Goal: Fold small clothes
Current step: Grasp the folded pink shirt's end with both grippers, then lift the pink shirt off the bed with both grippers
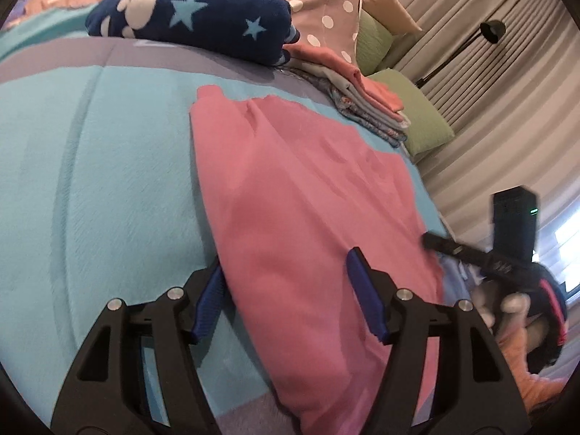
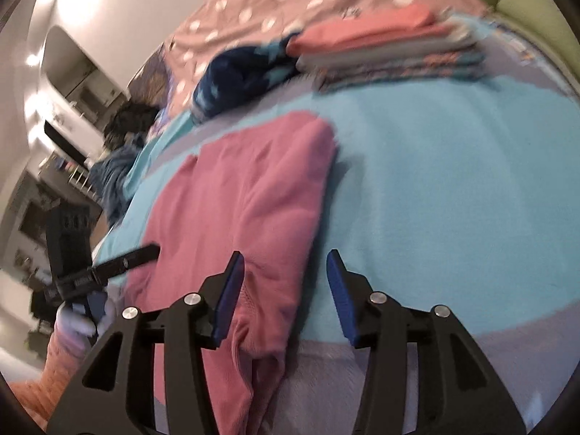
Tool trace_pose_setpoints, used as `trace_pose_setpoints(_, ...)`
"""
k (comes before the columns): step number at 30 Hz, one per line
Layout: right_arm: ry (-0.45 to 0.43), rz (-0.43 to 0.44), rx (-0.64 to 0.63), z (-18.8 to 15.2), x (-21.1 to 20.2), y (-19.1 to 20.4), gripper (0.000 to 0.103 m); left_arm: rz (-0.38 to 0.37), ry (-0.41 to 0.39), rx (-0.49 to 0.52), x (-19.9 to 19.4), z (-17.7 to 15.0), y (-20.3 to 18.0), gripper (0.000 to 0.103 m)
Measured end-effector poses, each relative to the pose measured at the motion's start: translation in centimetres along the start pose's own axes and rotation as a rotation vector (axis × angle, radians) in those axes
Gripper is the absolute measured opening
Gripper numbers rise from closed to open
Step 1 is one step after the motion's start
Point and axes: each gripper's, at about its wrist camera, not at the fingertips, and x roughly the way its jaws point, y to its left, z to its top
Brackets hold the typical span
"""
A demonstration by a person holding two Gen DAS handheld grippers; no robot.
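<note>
A pink garment [image 1: 301, 199] lies spread on the turquoise blanket [image 1: 101, 181] of the bed, roughly smoothed and apparently folded lengthwise once, with a thick doubled edge at the near end; it is not yet a compact bundle. At the far side of the bed a stack of folded clothes [image 1: 362, 101] sits finished, a coral piece on top and patterned pieces beneath, beside a navy star-patterned fleece [image 1: 192, 21] that looks folded or rolled too. So several items seem done and the pink one is mid-fold.

The left claw [image 1: 286, 290] stands wide, straddling the garment's left near edge with its pads [image 1: 362, 290] not pressing on cloth. The right claw [image 2: 281, 297] is partly open over the garment's right near corner; 1 pad [image 2: 228, 297] lies close to the cloth, but I judge nothing is gripped.

What is likely left: pinch both near corners, carry them to the far edge for a crosswise fold, then set the piece on the stack. At the left, a dark heap [image 2: 119, 137] may be clothes still waiting; too blurred to tell.
</note>
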Motion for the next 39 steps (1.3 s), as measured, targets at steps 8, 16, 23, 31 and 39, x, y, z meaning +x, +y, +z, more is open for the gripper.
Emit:
trace_pose_setpoints(8, 0.056, 0.094, -0.032, 2.7, 3.0, 0.3, 0.049, -0.023, 0.024, 0.056, 1.8, 1.5, -0.2, 0.068)
trace_pose_setpoints(16, 0.025, 0.068, -0.096, 3.4, 4.3, 1.2, 0.049, -0.030, 0.019, 0.094, 3.4, 3.1, -0.2, 0.068)
trace_pose_setpoints(23, -0.003, 0.018, -0.139, 3.3, 4.7, 1.9, 0.049, 0.041, 0.002, 0.170, 3.9, 2.9, -1.4, 0.067)
trace_pose_setpoints(31, -0.014, -0.001, -0.154, 3.3, 4.9, 2.1, 0.047, 0.041, -0.003, 0.169, 3.8, 2.9, -1.3, 0.067)
trace_pose_setpoints(39, -0.056, -0.113, -0.268, 2.7, 3.5, 5.2, 0.018, 0.126, -0.022, 0.225, 3.1, 2.8, -3.4, 0.031)
